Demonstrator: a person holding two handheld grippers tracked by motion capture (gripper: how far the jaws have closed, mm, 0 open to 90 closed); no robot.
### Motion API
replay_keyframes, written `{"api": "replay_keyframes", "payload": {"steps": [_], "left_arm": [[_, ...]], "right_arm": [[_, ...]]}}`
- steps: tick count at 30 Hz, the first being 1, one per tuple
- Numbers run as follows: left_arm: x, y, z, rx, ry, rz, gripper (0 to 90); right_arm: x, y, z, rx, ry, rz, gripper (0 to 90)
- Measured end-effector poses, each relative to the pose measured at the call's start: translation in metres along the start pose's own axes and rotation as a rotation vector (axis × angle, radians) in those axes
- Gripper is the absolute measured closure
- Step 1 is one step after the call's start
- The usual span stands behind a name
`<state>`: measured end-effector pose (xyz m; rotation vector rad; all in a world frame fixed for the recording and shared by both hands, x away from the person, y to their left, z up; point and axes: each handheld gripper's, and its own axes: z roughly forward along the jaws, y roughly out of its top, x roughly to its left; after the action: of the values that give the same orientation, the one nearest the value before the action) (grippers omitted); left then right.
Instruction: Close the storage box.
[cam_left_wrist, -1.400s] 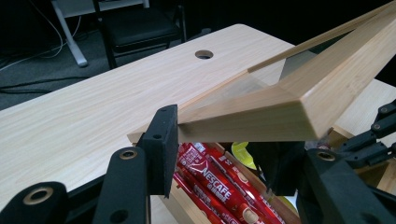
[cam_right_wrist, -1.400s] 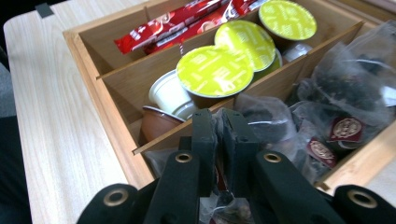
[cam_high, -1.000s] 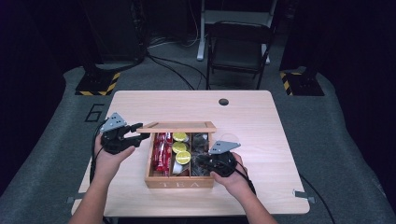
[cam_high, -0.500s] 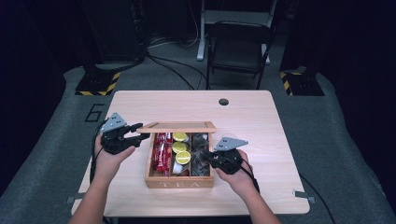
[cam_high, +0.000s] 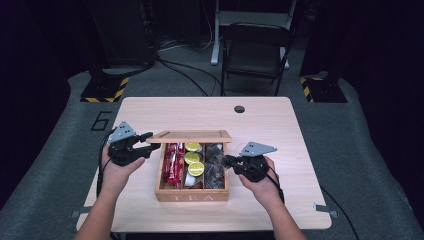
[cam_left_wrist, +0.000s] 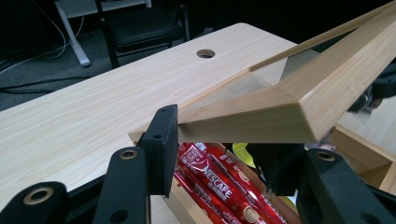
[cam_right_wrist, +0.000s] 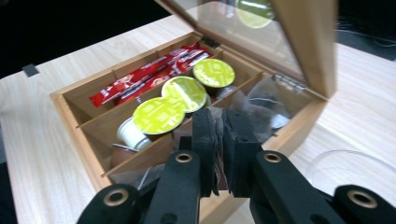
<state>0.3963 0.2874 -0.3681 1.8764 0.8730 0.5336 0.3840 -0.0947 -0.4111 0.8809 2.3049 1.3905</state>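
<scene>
I had the left gripper (cam_left_wrist: 219, 154) clamped on the lid (cam_left_wrist: 285, 102) corner, propping the tea box (cam_high: 192, 192) open at table centre. Right gripper (cam_right_wrist: 217, 140), jaws pinched on a dark sachet (cam_right_wrist: 218, 173) (contents unclear), sat over the box's right-hand compartment w/ the other sachets (cam_right_wrist: 266, 105). Sachet lay directly btwn the pads, so the right hand was nearer; lift looked straight up.
</scene>
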Motion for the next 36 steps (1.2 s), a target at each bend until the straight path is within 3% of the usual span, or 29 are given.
{"api": "replay_keyframes", "payload": {"steps": [7,19,25,36], "left_arm": [[-0.001,-0.002,0.000,0.000,0.003,0.003,53.0],[-0.005,-0.005,-0.001,0.003,0.009,0.007,53.1],[-0.006,-0.007,-0.002,0.004,0.013,0.011,53.1],[-0.008,-0.009,-0.002,0.009,0.018,0.013,53.2]], "right_arm": [[-0.013,0.002,-0.009,-0.008,-0.064,-0.008,84.0],[-0.032,0.000,-0.017,-0.026,-0.136,0.043,84.0],[-0.038,-0.001,-0.016,-0.016,-0.178,0.042,84.0],[-0.047,-0.005,-0.012,-0.017,-0.206,0.054,84.0]]}}
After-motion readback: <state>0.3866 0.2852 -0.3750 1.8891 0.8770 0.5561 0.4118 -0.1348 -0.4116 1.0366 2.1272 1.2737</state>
